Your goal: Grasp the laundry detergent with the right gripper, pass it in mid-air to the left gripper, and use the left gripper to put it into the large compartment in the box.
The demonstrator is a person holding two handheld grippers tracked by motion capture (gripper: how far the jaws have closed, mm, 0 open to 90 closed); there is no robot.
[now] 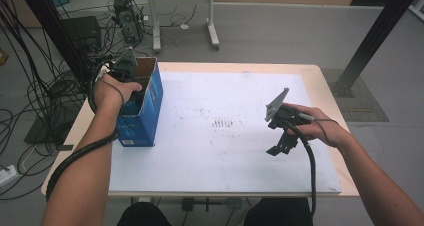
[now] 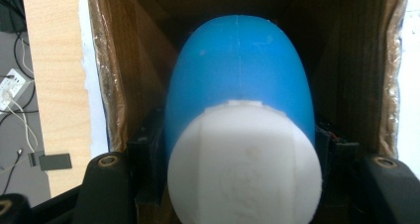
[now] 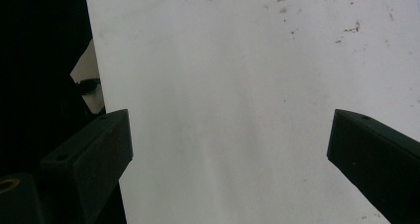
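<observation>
A blue bottle (image 2: 240,75) with a white cap (image 2: 245,164) lies inside an open blue cardboard box (image 1: 145,113) at the table's left edge. My left gripper (image 2: 237,152) reaches down into the box and is shut on the bottle, one black jaw on each side just behind the cap. In the high view its grey plate (image 1: 126,61) sticks up above the box rim, and the jaws are hidden inside. My right gripper (image 1: 280,147) hangs open over the white table sheet (image 1: 215,156) at the right, pointing down, with nothing between its fingers (image 3: 94,154).
The box's brown inner walls (image 2: 126,80) stand close around the bottle. Faint red marks (image 1: 223,122) dot the sheet's middle. Loose cables (image 1: 35,96) cover the floor to the left. Another table's legs (image 1: 212,31) stand behind, and a black post (image 1: 370,41) at the back right.
</observation>
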